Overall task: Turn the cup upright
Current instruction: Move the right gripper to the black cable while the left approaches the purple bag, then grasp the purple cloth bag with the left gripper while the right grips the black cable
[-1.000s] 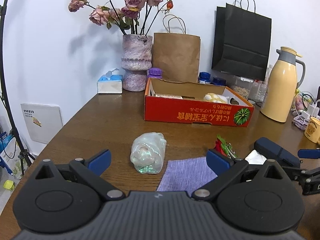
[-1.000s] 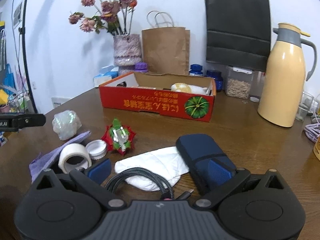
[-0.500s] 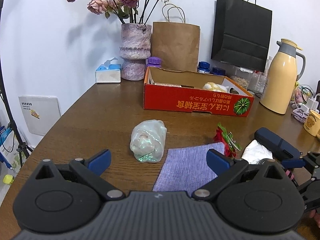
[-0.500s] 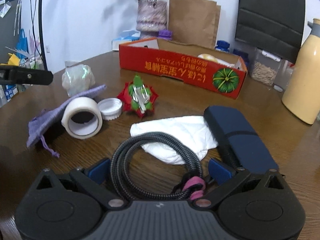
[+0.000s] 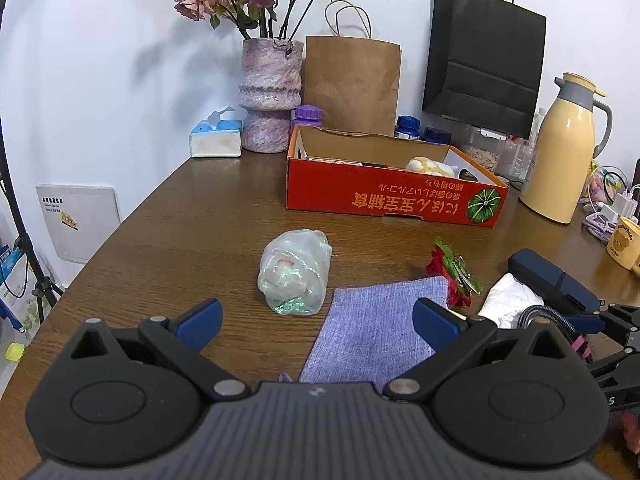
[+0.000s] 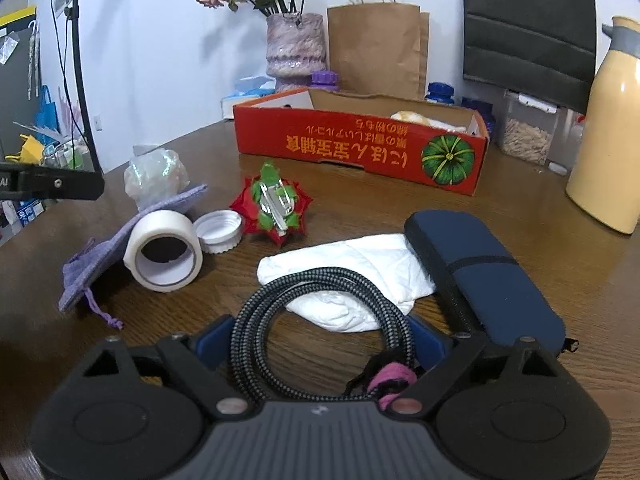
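Left gripper (image 5: 316,316): jaws spread wide, holding nothing, above purple cloth (image 5: 376,336). Right gripper (image 6: 320,340): jaws apart, straddling coiled braided cable (image 6: 320,320), not clamped. Iridescent cup (image 5: 294,272) lying sideways on table (image 5: 180,240), just beyond cloth.

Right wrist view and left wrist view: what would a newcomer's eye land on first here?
Probably the red box with its printing upside down, at the back of the wooden table. Next, the coiled braided cable lying between the open jaws of the right gripper, partly over a white cloth. In the left wrist view, a shimmery clear cup lies on its side beside a purple pouch.
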Demonstrator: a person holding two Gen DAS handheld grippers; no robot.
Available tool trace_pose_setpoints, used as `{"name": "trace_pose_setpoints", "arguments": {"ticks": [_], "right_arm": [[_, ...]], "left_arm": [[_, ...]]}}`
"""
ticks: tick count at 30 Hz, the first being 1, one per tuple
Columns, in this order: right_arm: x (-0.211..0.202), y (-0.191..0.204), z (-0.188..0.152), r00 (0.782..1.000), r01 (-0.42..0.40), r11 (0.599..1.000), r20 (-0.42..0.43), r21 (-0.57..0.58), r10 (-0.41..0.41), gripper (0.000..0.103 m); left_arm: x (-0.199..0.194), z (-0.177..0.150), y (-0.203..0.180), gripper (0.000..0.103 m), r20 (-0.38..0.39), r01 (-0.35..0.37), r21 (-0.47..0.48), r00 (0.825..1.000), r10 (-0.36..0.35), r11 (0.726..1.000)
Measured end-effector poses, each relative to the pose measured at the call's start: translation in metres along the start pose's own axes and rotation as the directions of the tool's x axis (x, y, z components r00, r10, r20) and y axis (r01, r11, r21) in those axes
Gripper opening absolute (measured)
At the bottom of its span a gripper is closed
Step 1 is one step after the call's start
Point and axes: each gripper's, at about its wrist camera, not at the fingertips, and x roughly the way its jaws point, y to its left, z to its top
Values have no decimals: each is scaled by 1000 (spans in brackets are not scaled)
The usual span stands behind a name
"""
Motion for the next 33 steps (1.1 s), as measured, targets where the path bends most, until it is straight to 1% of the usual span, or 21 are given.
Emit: {"name": "trace_pose_setpoints", "arguments": {"ticks": [4, 7, 10, 17, 19, 22, 27, 30, 33], "right_arm": [[-9, 0, -1, 998, 31, 1000, 52, 1, -31, 90], [-16, 1, -1, 993, 65, 998, 100, 6, -65, 90], [-21, 1, -1, 988, 84, 996, 132, 7, -84, 90], [-22, 1, -1, 985, 92, 996, 145, 5, -92, 90], [-23, 2, -1, 985, 93, 996, 146, 7, -93, 90], [-22, 2, -1, 985, 93, 996, 146, 7, -93, 90], [-23, 2, -1, 985, 93, 996, 146, 7, -93, 90], [-22, 2, -1, 985, 92, 996, 145, 7, -92, 90], [-22, 2, -1, 985, 92, 996, 145, 7, -92, 90]], "left_arm": [[1, 0, 0, 103, -11, 5, -6, 1000, -5, 1000], [5, -1, 1, 103, -28, 14, -10, 1000, -15, 1000], [7, -3, 0, 103, -53, 47, -12, 997, -47, 999], [15, -11, -4, 103, -115, 121, 4, 986, -120, 993], [19, -14, -5, 103, -137, 128, 9, 983, -126, 992], [26, -18, -5, 103, -161, 126, 11, 979, -123, 992], [35, -23, -4, 103, -182, 104, 6, 978, -101, 995], [39, -26, -4, 103, -182, 79, 13, 980, -75, 997], [40, -28, -8, 103, -173, 45, 47, 984, -36, 998]]}}
